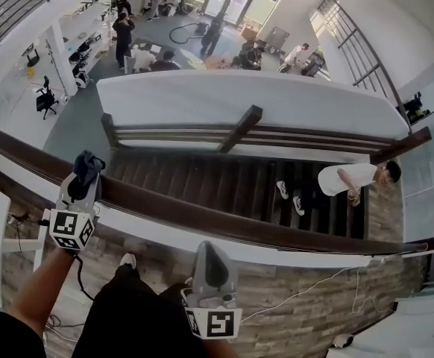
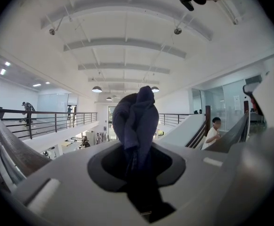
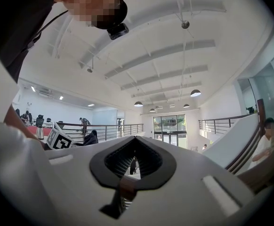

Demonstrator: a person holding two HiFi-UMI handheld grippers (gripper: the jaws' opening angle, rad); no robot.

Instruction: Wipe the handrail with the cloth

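A dark brown handrail (image 1: 202,216) runs from the left edge down to the right, across the front of the stairwell. My left gripper (image 1: 86,174) is shut on a dark blue cloth (image 1: 90,162), which it holds just over the rail's left stretch; whether the cloth touches the rail I cannot tell. In the left gripper view the cloth (image 2: 136,119) bulges up out of the left gripper (image 2: 137,161). My right gripper (image 1: 215,250) is nearer me, short of the rail. In its own view the right gripper (image 3: 133,160) is shut on nothing.
Beyond the rail a staircase (image 1: 224,181) drops away, with a person in a white shirt (image 1: 347,179) on it. A white cable (image 1: 306,293) trails over the wood floor at the right. My black-trousered legs (image 1: 127,312) are below. Far below is an open hall with people.
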